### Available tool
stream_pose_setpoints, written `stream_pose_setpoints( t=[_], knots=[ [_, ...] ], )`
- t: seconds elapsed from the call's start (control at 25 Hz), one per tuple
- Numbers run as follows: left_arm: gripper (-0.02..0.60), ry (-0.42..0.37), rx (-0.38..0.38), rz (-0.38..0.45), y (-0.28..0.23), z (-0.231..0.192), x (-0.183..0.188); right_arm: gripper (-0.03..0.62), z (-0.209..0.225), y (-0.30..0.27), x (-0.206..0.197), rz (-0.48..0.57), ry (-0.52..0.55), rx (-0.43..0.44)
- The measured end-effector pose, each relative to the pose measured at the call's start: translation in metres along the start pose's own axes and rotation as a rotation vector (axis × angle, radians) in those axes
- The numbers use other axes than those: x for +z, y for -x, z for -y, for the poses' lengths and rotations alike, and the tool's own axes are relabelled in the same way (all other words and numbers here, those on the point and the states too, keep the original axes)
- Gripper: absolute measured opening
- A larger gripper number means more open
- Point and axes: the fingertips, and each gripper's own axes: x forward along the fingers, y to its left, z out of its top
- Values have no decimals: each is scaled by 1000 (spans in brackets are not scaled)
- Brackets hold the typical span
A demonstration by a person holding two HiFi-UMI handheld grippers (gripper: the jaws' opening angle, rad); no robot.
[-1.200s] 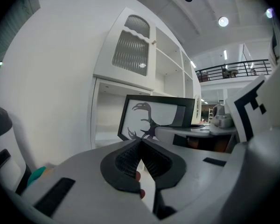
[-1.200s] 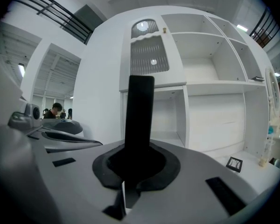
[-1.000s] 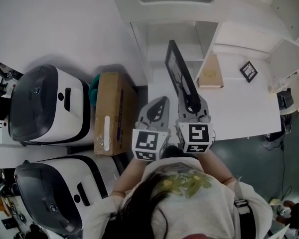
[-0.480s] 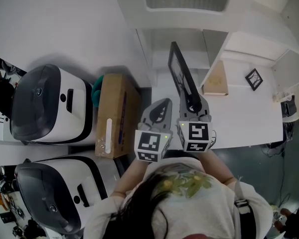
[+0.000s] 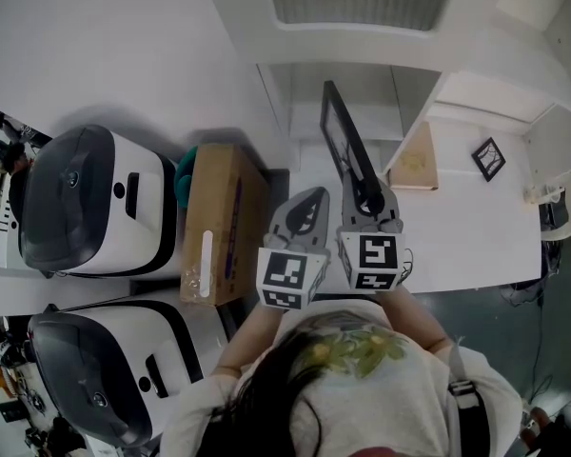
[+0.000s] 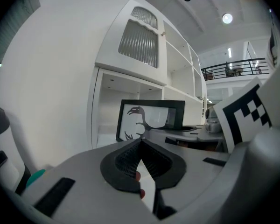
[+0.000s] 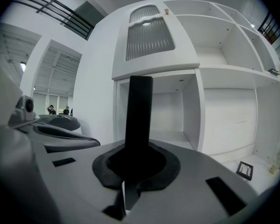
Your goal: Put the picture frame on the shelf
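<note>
A black picture frame [image 5: 346, 144] with a bird silhouette stands upright on edge, and my right gripper [image 5: 365, 201] is shut on its near end. In the right gripper view the frame [image 7: 137, 115] rises edge-on from between the jaws of that gripper [image 7: 133, 167]. It points at the open lower compartment of the white shelf unit [image 5: 347, 103]. My left gripper [image 5: 305, 209] is level beside the right one, shut with nothing in it. In the left gripper view the frame's face [image 6: 151, 119] shows just past the left gripper [image 6: 141, 146].
A cardboard box [image 5: 219, 219] stands left of the shelf, beside two black-and-white machines [image 5: 90, 203] [image 5: 105, 369]. On the white table [image 5: 476, 227] at the right lie a tan board [image 5: 417, 160] and a small dark frame [image 5: 488, 158].
Both grippers and the frame have drifted a little toward the shelf, which now sits lower and larger in the head view. The grip on the frame is the same.
</note>
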Motion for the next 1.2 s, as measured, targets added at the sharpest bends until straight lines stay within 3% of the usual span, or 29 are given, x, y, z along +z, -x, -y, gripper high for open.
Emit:
stream_pose_setpoints(
  t=[0.6, 1.2],
  knots=[
    [28, 6, 28, -5, -12, -18, -1, 38, -1, -16, 17, 69, 25, 8],
    [28, 22, 22, 3, -22, -30, 1, 37, 0, -34, 21, 64, -3, -9]
  ],
)
